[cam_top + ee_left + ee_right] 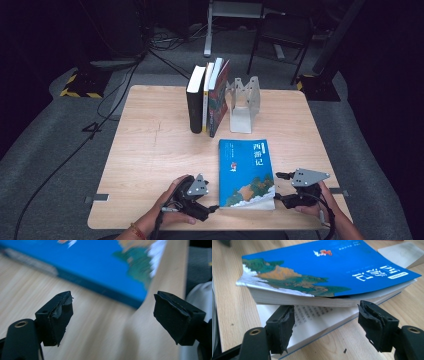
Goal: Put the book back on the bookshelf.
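A blue paperback [246,167] with white characters and a landscape picture lies flat near the table's front edge. My left gripper [209,210] is open beside its front-left corner, and in the left gripper view the book's blue edge [100,270] lies just beyond the open left gripper [112,312]. My right gripper [278,186] is open at the book's right side near the front corner. In the right gripper view the book's cover [332,267] and a block of pages are raised above printed lower pages [319,315], with the open right gripper [325,322] level with that gap.
Three books [207,97] stand upright at the back middle of the wooden table [150,150]. A grey metal bookend [242,102] stands just to their right. Cables and stand feet lie on the floor behind.
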Motion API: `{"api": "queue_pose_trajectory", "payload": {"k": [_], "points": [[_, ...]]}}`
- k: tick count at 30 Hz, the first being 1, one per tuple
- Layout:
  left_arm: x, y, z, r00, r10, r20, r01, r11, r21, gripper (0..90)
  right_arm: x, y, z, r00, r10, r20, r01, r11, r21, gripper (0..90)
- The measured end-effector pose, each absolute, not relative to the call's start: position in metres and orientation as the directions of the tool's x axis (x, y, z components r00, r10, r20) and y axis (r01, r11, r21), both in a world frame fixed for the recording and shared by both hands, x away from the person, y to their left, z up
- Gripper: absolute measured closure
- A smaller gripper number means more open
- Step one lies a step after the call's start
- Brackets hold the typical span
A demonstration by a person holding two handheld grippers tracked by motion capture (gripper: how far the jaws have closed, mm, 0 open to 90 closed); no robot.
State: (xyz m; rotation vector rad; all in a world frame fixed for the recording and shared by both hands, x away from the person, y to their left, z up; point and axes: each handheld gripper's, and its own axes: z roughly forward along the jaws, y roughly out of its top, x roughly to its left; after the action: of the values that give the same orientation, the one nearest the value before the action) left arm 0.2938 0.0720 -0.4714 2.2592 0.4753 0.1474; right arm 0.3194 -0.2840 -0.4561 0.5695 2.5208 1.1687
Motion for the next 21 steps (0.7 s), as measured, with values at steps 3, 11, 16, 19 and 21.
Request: {"api": "queue_pose_trajectory", "payload": {"k": [3,11,16,19,21], "points": [[0.287,0.05,-0.466,0.939,0.342,-0.03,0.249,-0.619,0.745,16.2,0.319,-0.282,-0.454,-0.874,0.472,-0.114,0.217,0.589,0.779,29.8],[0.283,-0.001,-0.465,0.959,0.282,0.009,0.19,-0.671,0.717,18.3,0.32,-0.28,-0.45,-0.869,0.48,-0.116,0.207,0.567,0.797,29.7],[0.289,-0.018,-0.468,0.954,0.3,0.007,0.204,-0.666,0.718,20.1,0.322,-0.277,-0.447,-0.868,0.483,-0.116,0.201,0.555,0.807,29.5],[0.291,-0.029,-0.469,0.943,0.332,0.009,0.22,-0.647,0.73,20.4,0.323,-0.274,-0.445,-0.866,0.486,-0.118,0.197,0.549,0.812,29.5],[0.294,-0.035,-0.469,0.93,0.368,0.012,0.24,-0.632,0.737,21.2,0.323,-0.273,-0.445,-0.865,0.488,-0.122,0.195,0.548,0.813,29.5]]}}
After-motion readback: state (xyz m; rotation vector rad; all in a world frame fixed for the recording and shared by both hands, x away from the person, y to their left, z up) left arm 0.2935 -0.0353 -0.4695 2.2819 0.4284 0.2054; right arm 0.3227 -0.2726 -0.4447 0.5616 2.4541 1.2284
